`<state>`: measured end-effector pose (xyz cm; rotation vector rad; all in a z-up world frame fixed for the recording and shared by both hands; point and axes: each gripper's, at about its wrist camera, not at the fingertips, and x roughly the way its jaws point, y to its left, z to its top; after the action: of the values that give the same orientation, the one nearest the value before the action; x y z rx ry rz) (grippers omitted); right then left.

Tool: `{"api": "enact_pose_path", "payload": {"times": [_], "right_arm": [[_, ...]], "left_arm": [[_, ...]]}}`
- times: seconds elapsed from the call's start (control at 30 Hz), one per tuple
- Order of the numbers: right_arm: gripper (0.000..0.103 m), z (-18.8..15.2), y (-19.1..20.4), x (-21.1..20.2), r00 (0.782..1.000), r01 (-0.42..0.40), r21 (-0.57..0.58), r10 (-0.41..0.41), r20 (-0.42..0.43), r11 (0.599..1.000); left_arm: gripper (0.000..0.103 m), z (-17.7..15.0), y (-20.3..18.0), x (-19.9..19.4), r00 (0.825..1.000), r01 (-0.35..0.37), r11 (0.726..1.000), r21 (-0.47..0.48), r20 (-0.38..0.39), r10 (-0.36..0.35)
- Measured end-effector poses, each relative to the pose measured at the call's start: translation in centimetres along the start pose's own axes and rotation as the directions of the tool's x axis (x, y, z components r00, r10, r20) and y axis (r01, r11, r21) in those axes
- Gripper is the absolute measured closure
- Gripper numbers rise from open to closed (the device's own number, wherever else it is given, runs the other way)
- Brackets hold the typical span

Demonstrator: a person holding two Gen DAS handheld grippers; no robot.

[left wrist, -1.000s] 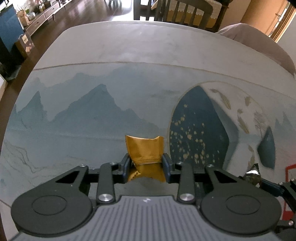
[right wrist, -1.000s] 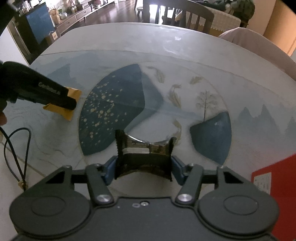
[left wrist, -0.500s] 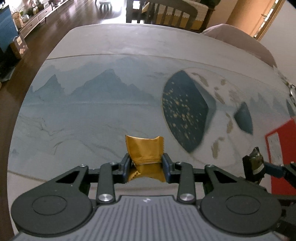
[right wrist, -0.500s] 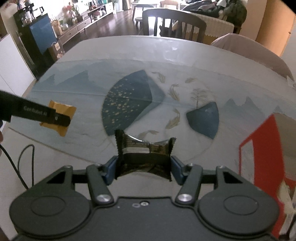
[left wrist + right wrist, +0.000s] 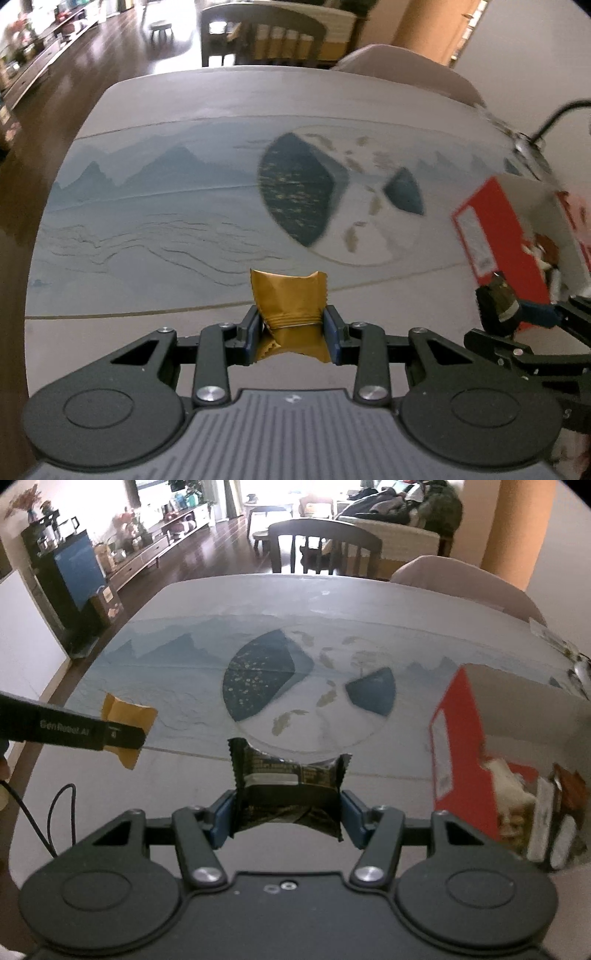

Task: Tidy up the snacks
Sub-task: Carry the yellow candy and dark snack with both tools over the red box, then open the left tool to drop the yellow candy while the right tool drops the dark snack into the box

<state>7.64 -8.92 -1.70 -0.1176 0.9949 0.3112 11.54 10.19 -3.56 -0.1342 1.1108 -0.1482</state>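
A gold snack packet (image 5: pixel 290 302) is pinched between the blue pads of my left gripper (image 5: pixel 291 328), lifted above the table. My right gripper (image 5: pixel 288 812) is shut on a dark snack packet (image 5: pixel 288 782), also held in the air. The open red snack box (image 5: pixel 491 746) stands on the table to the right, with several snacks inside. In the left wrist view the red box (image 5: pixel 506 240) is at the far right, and the right gripper (image 5: pixel 517 314) with its dark packet (image 5: pixel 496 299) hangs just in front of it. In the right wrist view the left gripper (image 5: pixel 122 734) with the gold packet (image 5: pixel 127 716) is at the left.
The table (image 5: pixel 332 602) wears a painted mat (image 5: pixel 166 206) with mountains and a round blue motif. A black cable (image 5: pixel 40 819) trails over its left edge. Chairs (image 5: pixel 325 546) stand at the far side, a cabinet (image 5: pixel 74 576) on the floor to the left. An object with a cable (image 5: pixel 532 144) lies behind the box.
Both grippers have risen and swung to the right with their packets. The red box has come into view and grown larger at the right of both views.
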Motion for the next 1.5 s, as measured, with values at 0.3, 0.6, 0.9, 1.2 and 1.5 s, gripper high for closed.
{"api": "enact_pose_path", "payload": {"times": [0.3,0.6,0.9,1.2,1.5], "right_arm": [[0.045,-1.4,-3.9,-4.1,0.999,0.030,0.074,-0.032,0.033,0.997],[0.045,-3.1,-11.0,-5.9,0.995,0.083,0.133,-0.090,0.046,0.988],[0.045,-3.9,-18.7,-6.3,0.990,0.120,0.181,-0.130,0.045,0.976],[0.045,-4.8,-25.3,-5.6,0.985,0.160,0.226,-0.172,0.033,0.961],[0.044,-5.5,-29.3,-3.4,0.980,0.194,0.263,-0.198,-0.010,0.945]], "left_arm": [[0.069,0.4,-6.5,-2.3,0.995,0.102,0.988,0.116,0.008,-0.104],[0.069,1.5,-15.3,-1.4,0.988,0.149,0.965,0.216,0.005,-0.153],[0.069,3.4,-23.5,0.5,0.988,0.145,0.946,0.288,0.008,-0.154],[0.069,5.6,-30.6,3.8,0.990,0.131,0.914,0.384,0.004,-0.144],[0.069,6.9,-34.4,8.2,0.990,0.144,0.893,0.427,-0.061,-0.130]]}}
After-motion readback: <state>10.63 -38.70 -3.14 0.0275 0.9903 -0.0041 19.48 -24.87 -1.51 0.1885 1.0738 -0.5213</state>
